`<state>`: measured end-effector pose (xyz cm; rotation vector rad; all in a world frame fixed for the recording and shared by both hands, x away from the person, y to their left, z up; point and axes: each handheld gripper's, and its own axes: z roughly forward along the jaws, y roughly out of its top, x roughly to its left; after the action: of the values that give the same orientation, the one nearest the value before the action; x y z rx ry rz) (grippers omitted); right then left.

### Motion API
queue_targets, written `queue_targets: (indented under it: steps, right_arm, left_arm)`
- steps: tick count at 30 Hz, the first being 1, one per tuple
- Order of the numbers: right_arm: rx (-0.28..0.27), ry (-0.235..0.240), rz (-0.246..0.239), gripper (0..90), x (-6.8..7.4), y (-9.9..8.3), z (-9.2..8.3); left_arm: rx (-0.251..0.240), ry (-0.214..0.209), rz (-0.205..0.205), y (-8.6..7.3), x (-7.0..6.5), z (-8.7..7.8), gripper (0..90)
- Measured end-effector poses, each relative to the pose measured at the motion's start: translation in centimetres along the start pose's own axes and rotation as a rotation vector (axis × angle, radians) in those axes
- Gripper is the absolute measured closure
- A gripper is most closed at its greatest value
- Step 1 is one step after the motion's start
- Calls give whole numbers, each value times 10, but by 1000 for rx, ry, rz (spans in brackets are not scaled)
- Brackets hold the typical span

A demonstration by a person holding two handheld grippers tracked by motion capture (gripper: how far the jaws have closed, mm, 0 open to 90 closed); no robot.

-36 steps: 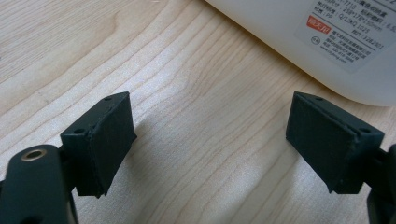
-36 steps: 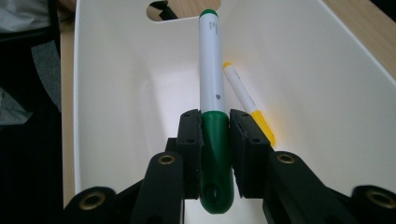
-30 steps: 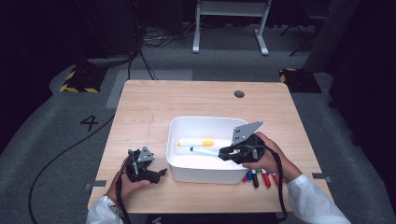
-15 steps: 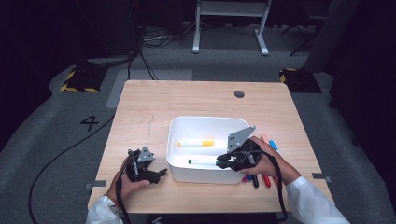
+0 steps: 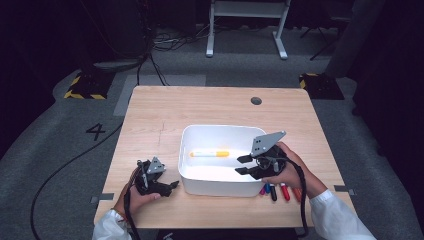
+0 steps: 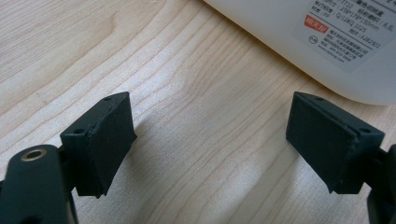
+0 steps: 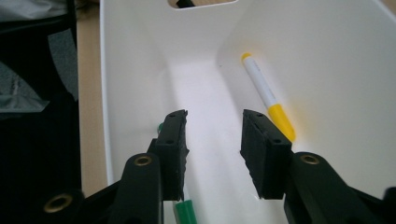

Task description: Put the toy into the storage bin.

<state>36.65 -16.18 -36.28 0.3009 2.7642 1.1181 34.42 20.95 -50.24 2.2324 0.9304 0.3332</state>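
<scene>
A white bin (image 5: 212,128) stands on the wooden table (image 5: 165,112). A yellow-capped white marker (image 5: 210,153) lies inside it, also seen along the bin's wall as the yellow marker (image 7: 268,100). My right gripper (image 5: 243,165) hangs open over the bin's right front part. In the right gripper view its jaws (image 7: 215,126) hold nothing, and a green-capped marker (image 7: 185,212) lies on the bin floor under the left jaw. My left gripper (image 5: 172,185) rests on the table left of the bin, jaws wide open (image 6: 210,126) over bare wood.
Several loose markers (image 5: 275,191), magenta, black, red and orange, lie on the table by the bin's front right corner, under the right hand. The bin's labelled outer wall (image 6: 327,42) is close to my left gripper. A dark round hole (image 5: 256,100) sits at the table's far side.
My right gripper has moved from above the bin's right rim leftward and down into the bin's front part. The left gripper has stayed put.
</scene>
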Motion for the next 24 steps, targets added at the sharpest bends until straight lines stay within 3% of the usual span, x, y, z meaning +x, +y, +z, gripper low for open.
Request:
queue_targets:
  steps: [14,24]
  right_arm:
    - [-104,-155,58,505,-5,-14,-54]
    - [-120,-334,161,461,-16,-54,-97]
  left_arm:
    - [0,0,0,0,0,0,154]
    - [-1,2,0,0,0,0,155]
